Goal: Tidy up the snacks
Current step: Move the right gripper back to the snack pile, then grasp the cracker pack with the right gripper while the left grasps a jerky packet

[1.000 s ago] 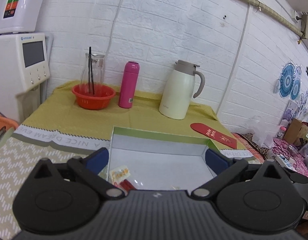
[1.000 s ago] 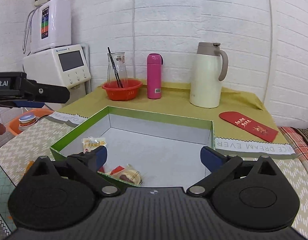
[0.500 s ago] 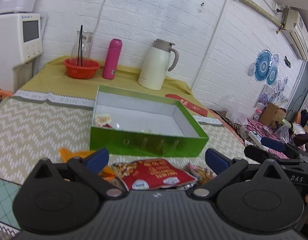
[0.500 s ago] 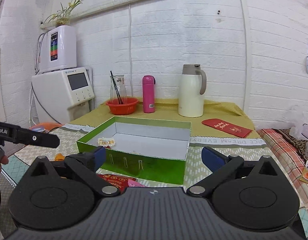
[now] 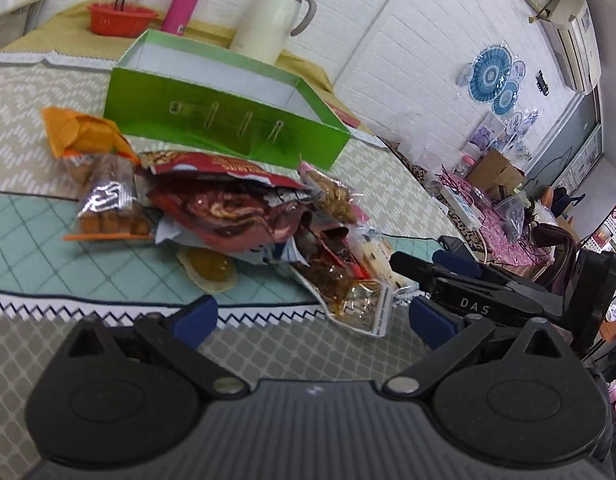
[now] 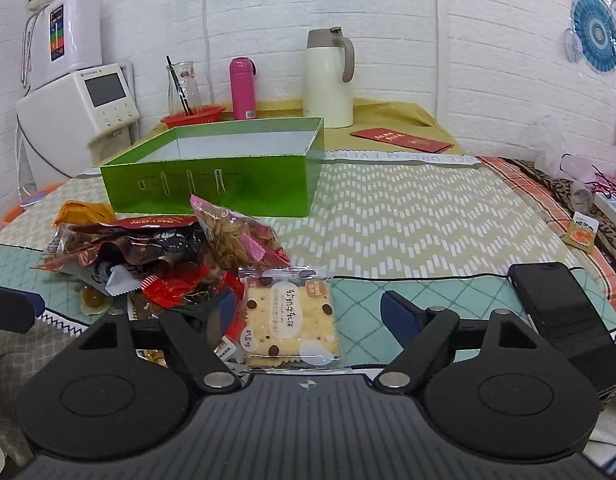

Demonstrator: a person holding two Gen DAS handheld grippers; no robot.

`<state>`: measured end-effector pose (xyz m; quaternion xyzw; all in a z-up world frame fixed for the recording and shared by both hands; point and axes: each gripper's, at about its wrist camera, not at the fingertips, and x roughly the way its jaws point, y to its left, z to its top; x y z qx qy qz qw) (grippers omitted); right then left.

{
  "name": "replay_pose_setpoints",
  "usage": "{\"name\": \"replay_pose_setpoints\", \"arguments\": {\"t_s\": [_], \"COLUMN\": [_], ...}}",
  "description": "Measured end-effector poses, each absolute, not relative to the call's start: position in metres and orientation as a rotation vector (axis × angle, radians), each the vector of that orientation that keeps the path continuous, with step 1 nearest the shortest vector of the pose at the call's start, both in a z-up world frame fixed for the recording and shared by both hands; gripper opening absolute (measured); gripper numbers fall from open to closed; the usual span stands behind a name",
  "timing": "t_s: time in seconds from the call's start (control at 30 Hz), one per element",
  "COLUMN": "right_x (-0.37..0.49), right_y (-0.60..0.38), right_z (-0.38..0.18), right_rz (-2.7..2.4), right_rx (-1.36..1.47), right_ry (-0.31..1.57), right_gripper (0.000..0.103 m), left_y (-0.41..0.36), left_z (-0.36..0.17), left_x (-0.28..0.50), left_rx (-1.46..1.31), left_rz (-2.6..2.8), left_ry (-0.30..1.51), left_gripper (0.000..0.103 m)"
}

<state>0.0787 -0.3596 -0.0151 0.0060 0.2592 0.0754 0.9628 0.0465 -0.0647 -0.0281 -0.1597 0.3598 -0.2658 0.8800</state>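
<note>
Right tool (image 6: 303, 312): fingers spread wide and gripping nothing; it hovers low with the cracker packet between the fingers, near the left one.
Cracker packet (image 6: 289, 322): lies flat on the teal quilted mat at the near right edge of the pile. Judged light and thin, with a slick film wrap and brittle biscuits inside; best pinched gently across its short side or by a sealed end, not squeezed on the flat face.
Left tool (image 5: 312, 320): also spread open and empty, low over the grey mat, aimed at the near edge of the pile.
Clear tray packet (image 5: 348, 292): closest item to the left tool, crinkly foil and film, tilted against its neighbours. Likely light and slippery; the crimped edge looks the surest hold.
Snack pile (image 5: 227, 208): red bags, a nut packet and an orange-topped bag overlapping on the desk (image 6: 408, 216). Soft, puffy, easily crushed; lifting one may drag others.
Black phone (image 6: 564, 312): right of the right tool, apart from the snacks.
Green box (image 6: 211, 172): beyond the pile, open top, sitting just behind the bags; its inside is mostly hidden from here.
Far end: white jug (image 6: 330, 80), pink bottle (image 6: 242, 88) and red basket (image 6: 193, 116) by the wall.
</note>
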Motion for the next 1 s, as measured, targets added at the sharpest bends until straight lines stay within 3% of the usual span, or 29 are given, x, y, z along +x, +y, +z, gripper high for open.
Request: {"name": "replay_pose_setpoints", "arguments": {"t_s": [0.17,0.33,0.47,0.77,1.0], "right_x": [0.085,0.071,0.059,0.069,0.089], "right_y": [-0.361,-0.345,-0.345,-0.368,-0.356], "right_z": [-0.027,-0.035,-0.034,-0.03,-0.035], "right_rz": [0.149,0.264,0.3,0.214,0.214], "right_rx": [0.004,-0.026,-0.005,0.083,0.048], "right_ry": [0.552,0.602,0.589,0.563,0.579], "right_gripper": [0.103,0.103,0.103,0.103,0.103], "left_y": [-0.077,-0.087,-0.101,-0.134,-0.112], "left_z": [-0.034,-0.038,-0.039,-0.04,-0.035], "left_x": [0.05,0.06,0.068,0.072,0.069], "left_rx": [-0.328,-0.321,-0.279,-0.062,-0.04], "left_rz": [-0.523,-0.481,-0.446,-0.443,-0.498], "left_ry": [0.762,0.788,0.781,0.737,0.777], "left_gripper": [0.098,0.081,0.078,0.044,0.04]}}
